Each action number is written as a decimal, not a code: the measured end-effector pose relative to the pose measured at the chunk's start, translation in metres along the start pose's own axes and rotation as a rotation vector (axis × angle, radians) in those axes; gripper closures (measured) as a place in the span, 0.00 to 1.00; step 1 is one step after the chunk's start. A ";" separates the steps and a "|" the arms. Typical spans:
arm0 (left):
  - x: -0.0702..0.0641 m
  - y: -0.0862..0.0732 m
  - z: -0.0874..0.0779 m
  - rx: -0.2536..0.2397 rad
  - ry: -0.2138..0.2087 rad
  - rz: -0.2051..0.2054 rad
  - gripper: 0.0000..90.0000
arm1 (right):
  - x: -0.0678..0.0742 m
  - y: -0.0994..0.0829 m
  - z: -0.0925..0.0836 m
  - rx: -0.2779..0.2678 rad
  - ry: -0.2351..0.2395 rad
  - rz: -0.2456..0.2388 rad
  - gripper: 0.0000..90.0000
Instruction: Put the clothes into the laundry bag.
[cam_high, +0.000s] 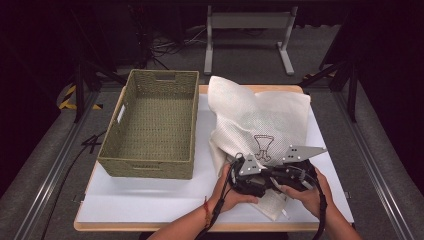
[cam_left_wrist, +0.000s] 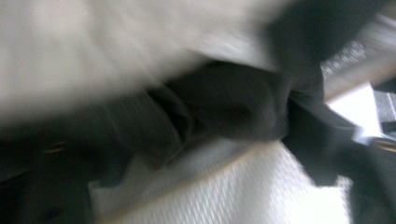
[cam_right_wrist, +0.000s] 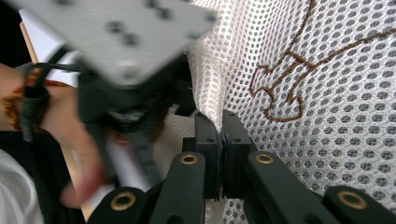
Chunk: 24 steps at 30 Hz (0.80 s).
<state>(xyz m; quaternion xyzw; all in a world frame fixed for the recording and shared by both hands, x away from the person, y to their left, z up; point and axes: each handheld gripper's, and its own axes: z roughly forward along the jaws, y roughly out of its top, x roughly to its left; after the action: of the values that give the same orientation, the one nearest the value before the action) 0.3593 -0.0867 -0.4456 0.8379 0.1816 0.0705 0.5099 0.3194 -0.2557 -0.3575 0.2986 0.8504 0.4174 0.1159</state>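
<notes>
A white mesh cloth (cam_high: 260, 115) with a brown embroidered outline (cam_high: 263, 146) lies crumpled on the right half of the table. Both grippers sit close together at its near edge. In the right gripper view my right gripper (cam_right_wrist: 221, 128) is shut on a fold of the mesh cloth (cam_right_wrist: 327, 93), just below the embroidery (cam_right_wrist: 289, 79). In the high view my left gripper (cam_high: 256, 181) is held right beside my right gripper (cam_high: 280, 172), over the cloth's near hem. The left gripper view is badly blurred: pale cloth (cam_left_wrist: 233, 186) and dark shapes, so its jaws cannot be read.
A woven green-grey basket (cam_high: 145, 167) stands empty on the left of the white tabletop (cam_high: 150, 200). The left gripper's grey plate (cam_right_wrist: 116, 32) and the hand holding it (cam_right_wrist: 70, 126) crowd the left of the right gripper view. A metal stand (cam_high: 247, 22) is on the floor beyond the table.
</notes>
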 end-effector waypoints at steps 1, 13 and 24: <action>0.000 0.002 0.003 0.003 0.010 0.000 0.43 | -0.001 0.000 0.000 0.000 -0.004 0.005 0.98; 0.007 0.006 -0.002 0.001 0.155 0.124 0.91 | -0.005 -0.002 -0.005 -0.014 0.007 0.031 0.98; 0.035 0.016 0.000 -0.071 0.355 0.168 0.93 | -0.006 -0.002 -0.006 -0.037 0.035 0.104 0.98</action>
<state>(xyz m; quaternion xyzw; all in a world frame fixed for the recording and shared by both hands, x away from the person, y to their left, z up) 0.3956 -0.0798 -0.4340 0.8060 0.1957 0.2657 0.4915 0.3207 -0.2638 -0.3555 0.3329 0.8278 0.4436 0.0846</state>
